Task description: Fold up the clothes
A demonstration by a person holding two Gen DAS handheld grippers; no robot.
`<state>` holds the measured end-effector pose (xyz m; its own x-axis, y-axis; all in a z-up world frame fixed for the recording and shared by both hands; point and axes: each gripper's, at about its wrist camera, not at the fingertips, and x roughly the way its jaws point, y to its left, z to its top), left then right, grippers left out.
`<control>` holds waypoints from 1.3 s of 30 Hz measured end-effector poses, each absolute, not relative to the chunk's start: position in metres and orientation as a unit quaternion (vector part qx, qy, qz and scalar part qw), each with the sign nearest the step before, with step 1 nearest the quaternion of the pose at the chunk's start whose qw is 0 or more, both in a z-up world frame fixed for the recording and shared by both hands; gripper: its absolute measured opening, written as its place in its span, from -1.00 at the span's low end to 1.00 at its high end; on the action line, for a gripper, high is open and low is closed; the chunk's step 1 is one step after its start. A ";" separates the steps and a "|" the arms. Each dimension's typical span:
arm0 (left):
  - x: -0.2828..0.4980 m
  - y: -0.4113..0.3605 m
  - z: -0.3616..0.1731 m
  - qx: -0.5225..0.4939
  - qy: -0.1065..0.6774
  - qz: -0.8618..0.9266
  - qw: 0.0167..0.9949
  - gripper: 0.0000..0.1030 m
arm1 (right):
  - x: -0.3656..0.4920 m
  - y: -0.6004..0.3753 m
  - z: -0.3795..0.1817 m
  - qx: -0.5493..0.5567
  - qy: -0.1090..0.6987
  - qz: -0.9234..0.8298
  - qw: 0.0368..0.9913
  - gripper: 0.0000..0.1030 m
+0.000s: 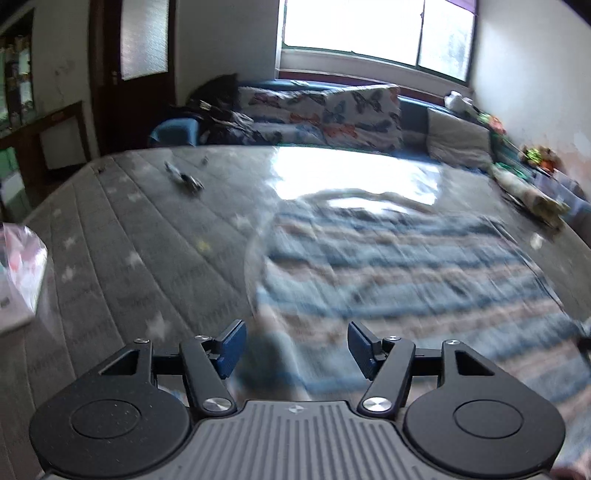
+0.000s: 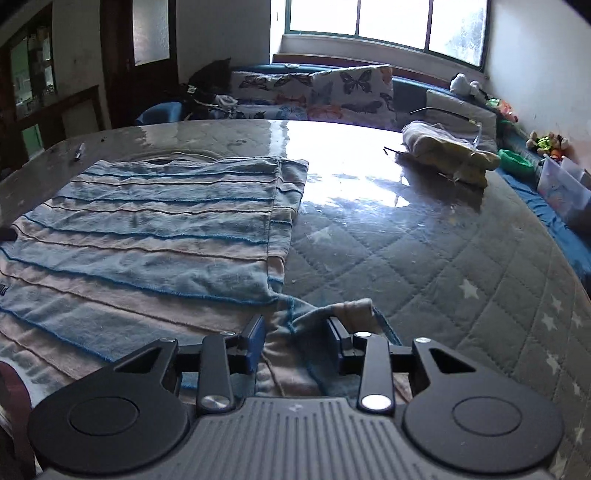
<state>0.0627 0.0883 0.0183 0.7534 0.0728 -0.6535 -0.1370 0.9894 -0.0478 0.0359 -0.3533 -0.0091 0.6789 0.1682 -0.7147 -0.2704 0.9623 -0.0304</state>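
Left hand-held gripper (image 1: 295, 349) held open above near left edge of striped towel (image 1: 406, 266), nothing gripped. Towel spread flat on quilted desk (image 2: 424, 251). Right hand-held gripper (image 2: 297, 341) open, bunched towel corner (image 2: 332, 314) lodged between fingers.

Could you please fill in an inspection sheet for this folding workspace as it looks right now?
Surface: quilted grey star-print cover under glossy clear sheet.
Job's things: striped blue towel spread flat, near corner bunched.
Clutter: crumpled cloth bundle far right; pen far left.
Grippers: left gripper open over towel edge; right gripper open, straddling the bunched corner.
Cables: nothing seen.
Surroundings: butterfly-print cushions, window, dark door.
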 end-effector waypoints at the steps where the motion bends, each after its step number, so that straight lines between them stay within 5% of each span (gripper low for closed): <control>1: 0.071 0.091 0.020 -0.045 0.343 0.064 0.936 0.24 | 0.038 -0.353 -0.008 -0.069 0.382 0.122 0.913 -0.33; 13: 0.158 0.100 0.002 -0.035 0.363 0.062 0.929 0.17 | 0.085 -0.319 0.005 -0.092 0.374 0.177 0.906 -0.33; 16: 0.167 0.103 -0.003 -0.049 0.372 0.055 0.925 -0.07 | 0.097 -0.314 0.005 -0.097 0.374 0.179 0.905 -0.33; 21: 0.168 0.101 -0.005 -0.066 0.370 0.037 0.926 -0.83 | 0.111 -0.309 0.000 -0.104 0.376 0.182 0.903 -0.33; 31: 0.141 0.049 0.010 -0.063 0.342 -0.086 0.934 -0.90 | 0.118 -0.309 -0.008 -0.103 0.382 0.178 0.901 -0.33; 39: 0.121 0.025 0.012 -0.040 0.358 -0.170 0.917 -0.64 | 0.120 -0.307 -0.008 -0.108 0.382 0.182 0.900 -0.32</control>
